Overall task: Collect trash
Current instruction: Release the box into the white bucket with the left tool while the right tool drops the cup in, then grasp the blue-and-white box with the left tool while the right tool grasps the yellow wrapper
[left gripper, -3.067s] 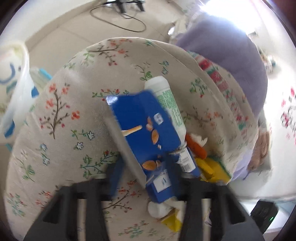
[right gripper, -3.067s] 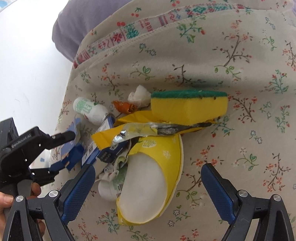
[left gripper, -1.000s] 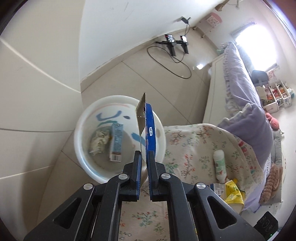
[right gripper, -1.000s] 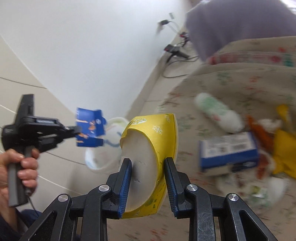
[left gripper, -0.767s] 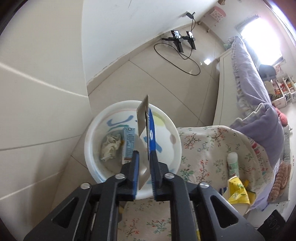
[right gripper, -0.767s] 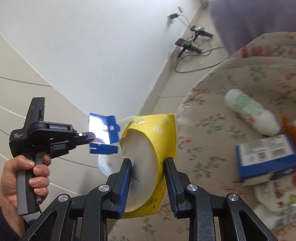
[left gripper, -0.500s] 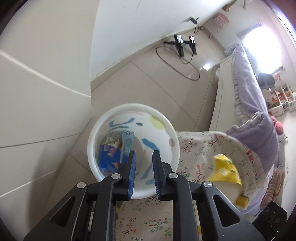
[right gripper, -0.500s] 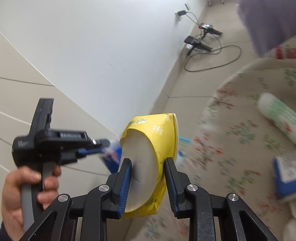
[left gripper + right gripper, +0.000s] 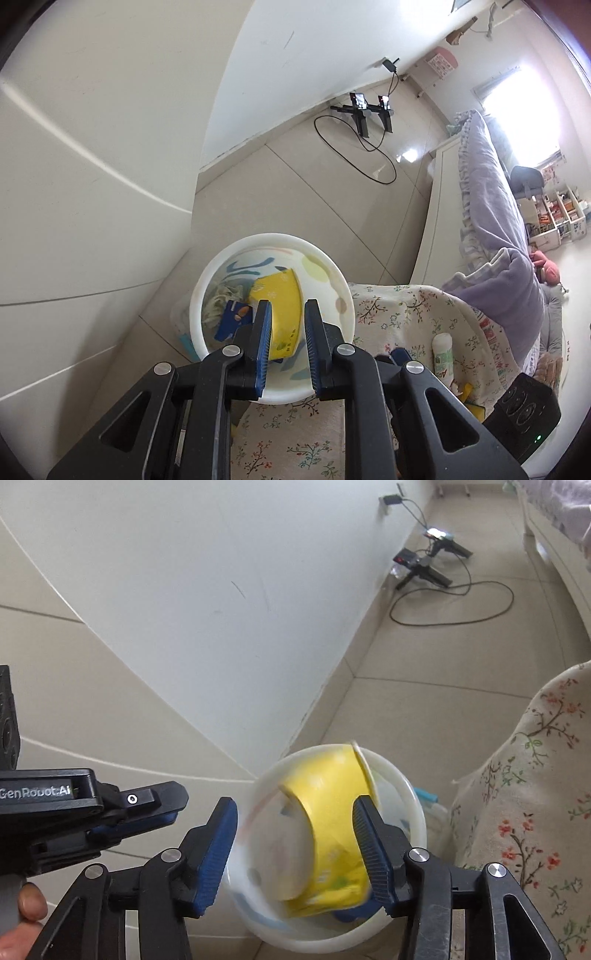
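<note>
right wrist view: right gripper [image 9: 295,853] jaws opening, yellow bowl [image 9: 325,830] released, now dropping into the white bin [image 9: 415,805]; left gripper [image 9: 288,343] slightly open, empty.

White bin [image 9: 207,280] on tiled floor [image 9: 332,206]

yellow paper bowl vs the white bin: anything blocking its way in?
Nothing visible. The right gripper has its jaws opening, and the yellow paper bowl, blurred, is already inside the rim of the white bin. The left wrist view shows it lying in there beside the blue carton.
</note>
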